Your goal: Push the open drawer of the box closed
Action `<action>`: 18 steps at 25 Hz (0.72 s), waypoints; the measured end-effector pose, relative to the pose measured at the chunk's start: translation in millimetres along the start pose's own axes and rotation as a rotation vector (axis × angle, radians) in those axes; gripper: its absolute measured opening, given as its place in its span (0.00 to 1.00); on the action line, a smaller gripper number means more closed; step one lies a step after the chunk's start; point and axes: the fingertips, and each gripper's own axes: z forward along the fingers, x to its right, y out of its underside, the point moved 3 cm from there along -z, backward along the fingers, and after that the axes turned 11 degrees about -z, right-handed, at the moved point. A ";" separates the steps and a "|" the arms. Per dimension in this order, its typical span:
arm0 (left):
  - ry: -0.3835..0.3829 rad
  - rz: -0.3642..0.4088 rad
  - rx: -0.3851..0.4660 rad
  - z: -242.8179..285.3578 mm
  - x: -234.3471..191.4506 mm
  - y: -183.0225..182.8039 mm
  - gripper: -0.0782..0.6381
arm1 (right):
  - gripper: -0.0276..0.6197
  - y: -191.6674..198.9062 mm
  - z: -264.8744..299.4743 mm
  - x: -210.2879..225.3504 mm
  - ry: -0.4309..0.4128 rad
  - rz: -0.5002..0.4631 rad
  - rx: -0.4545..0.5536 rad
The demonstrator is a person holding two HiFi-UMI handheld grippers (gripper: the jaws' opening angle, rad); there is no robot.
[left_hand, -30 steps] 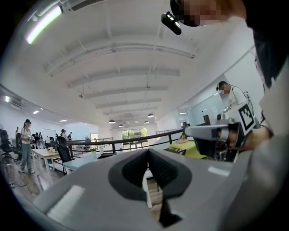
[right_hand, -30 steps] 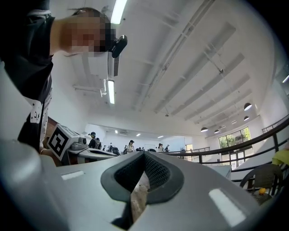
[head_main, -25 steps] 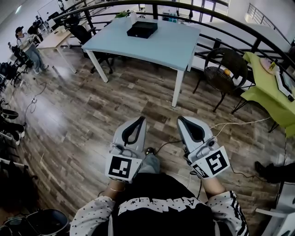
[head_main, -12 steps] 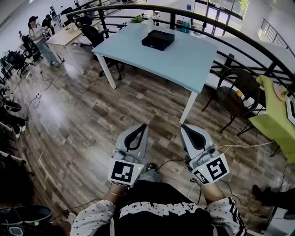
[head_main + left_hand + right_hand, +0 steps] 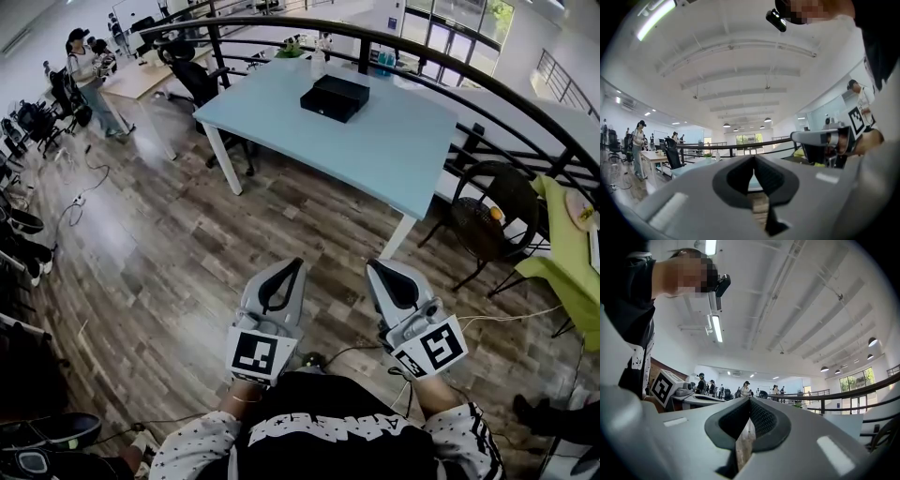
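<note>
Nearest, the person's dotted sleeves lead to the two grippers, held side by side over the floor as they were half a second ago. The left gripper has a grey shell and black ribbed pads; its jaws press together at the tips with nothing between them. The right gripper is the same, closed and empty. Each carries a white cube with a black square marker. Beyond them the plank floor, grey-brown with wood grain, has slid down the head view. The pale blue table on white legs sits lower and looks larger than before. On its far half lies the box, well apart from both grippers. It is flat, black and rectangular, its long axis roughly along the table's far edge, left to right in the view. It is too small to tell which way the drawer faces. Behind it curves a dark metal railing.
</note>
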 end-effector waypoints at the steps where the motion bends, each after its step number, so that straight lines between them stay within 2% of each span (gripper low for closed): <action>1: -0.001 -0.007 0.003 5.5 -7.5 -1.8 0.11 | 0.04 1.4 8.9 3.2 -0.003 -0.002 -0.001; 4: -0.006 -0.034 0.007 20.4 -28.5 -5.6 0.11 | 0.04 4.6 33.0 11.4 -0.003 -0.011 0.000; 8: 0.014 -0.007 0.015 35.5 -48.2 -1.2 0.11 | 0.04 12.0 54.1 16.5 0.005 -0.014 -0.006; 18: 0.066 -0.064 -0.026 64.2 -55.7 2.1 0.11 | 0.04 23.8 70.5 34.6 0.042 0.000 -0.045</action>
